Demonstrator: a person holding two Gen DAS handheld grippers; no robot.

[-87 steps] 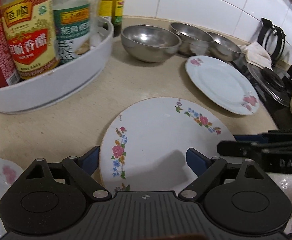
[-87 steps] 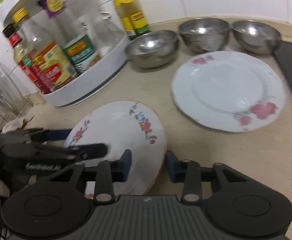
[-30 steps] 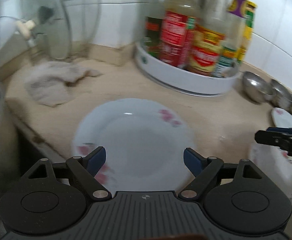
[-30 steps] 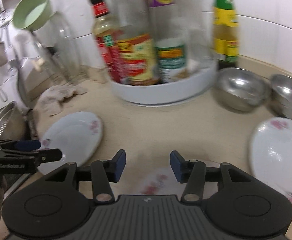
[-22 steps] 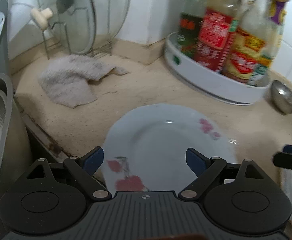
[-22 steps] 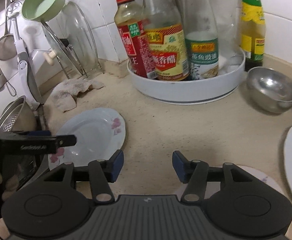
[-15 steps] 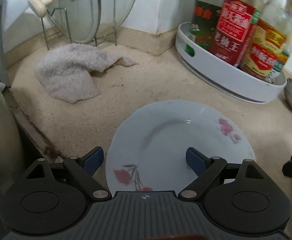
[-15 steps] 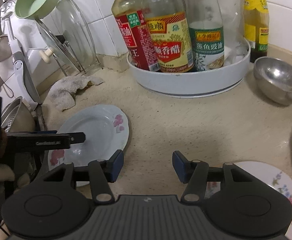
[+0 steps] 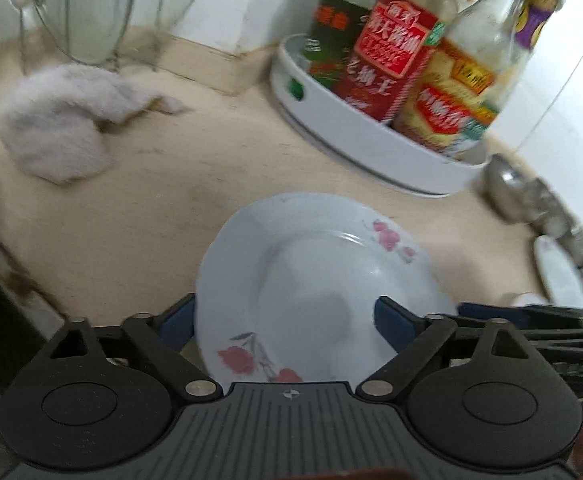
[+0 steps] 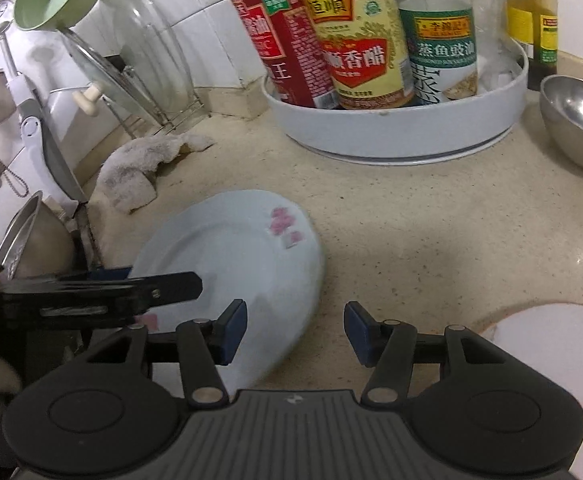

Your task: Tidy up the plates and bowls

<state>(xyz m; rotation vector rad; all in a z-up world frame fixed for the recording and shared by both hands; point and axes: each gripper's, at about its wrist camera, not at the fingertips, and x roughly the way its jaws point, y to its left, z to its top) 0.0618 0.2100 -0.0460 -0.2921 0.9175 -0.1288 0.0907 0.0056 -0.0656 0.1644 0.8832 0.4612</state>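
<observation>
From the left wrist, the left gripper (image 9: 285,318) has its jaws wide apart, having just closed a little, over a white plate (image 9: 311,280) lying flat on the speckled beige counter (image 9: 163,200); the pads clamp nothing. A rag (image 9: 59,128) lies beside a white tiled wall (image 9: 227,4). From the right wrist, the right gripper (image 10: 295,334) stands half apart, empty, near the plate's edge. A white tray (image 10: 403,128) of bottles sits behind, and a steel bowl (image 10: 579,124) beside it.

Floral plate (image 10: 551,344), seemingly, now set down
</observation>
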